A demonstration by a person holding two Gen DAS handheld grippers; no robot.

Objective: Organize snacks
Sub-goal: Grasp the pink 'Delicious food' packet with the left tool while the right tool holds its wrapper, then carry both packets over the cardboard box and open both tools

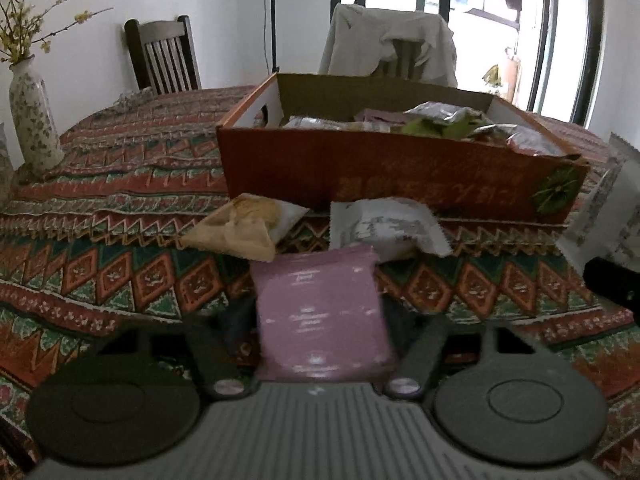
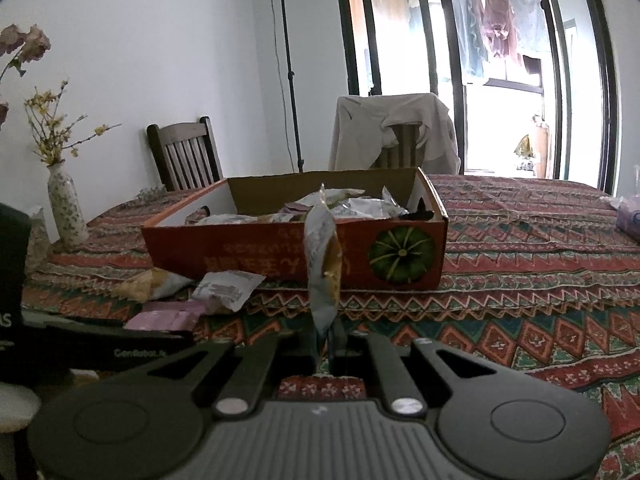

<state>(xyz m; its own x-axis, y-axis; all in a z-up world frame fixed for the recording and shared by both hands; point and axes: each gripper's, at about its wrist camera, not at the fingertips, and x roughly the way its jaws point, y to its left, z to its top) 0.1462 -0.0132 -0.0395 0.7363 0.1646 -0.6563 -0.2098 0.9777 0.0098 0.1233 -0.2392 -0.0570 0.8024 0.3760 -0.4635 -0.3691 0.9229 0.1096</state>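
An orange cardboard box (image 1: 400, 176) with several snack packets inside stands on the patterned table; it also shows in the right wrist view (image 2: 280, 252). My left gripper (image 1: 320, 320) has its fingers around a pink packet (image 1: 320, 312) lying flat on the cloth; whether they press on it is not clear. Beyond it lie a yellow packet (image 1: 240, 228) and a white packet (image 1: 384, 228). My right gripper (image 2: 326, 340) is shut on a silver and gold packet (image 2: 322, 264), held upright on edge in front of the box. The pink packet (image 2: 168, 316) and left gripper body (image 2: 80, 344) show at left.
A flowered vase (image 1: 32, 120) with yellow twigs stands at the table's left (image 2: 66, 204). Two chairs (image 1: 164, 56) stand behind the table, one draped with a white garment (image 2: 396, 136). A lamp stand (image 2: 288, 68) and glass doors are behind. A pale bag (image 2: 630, 216) lies far right.
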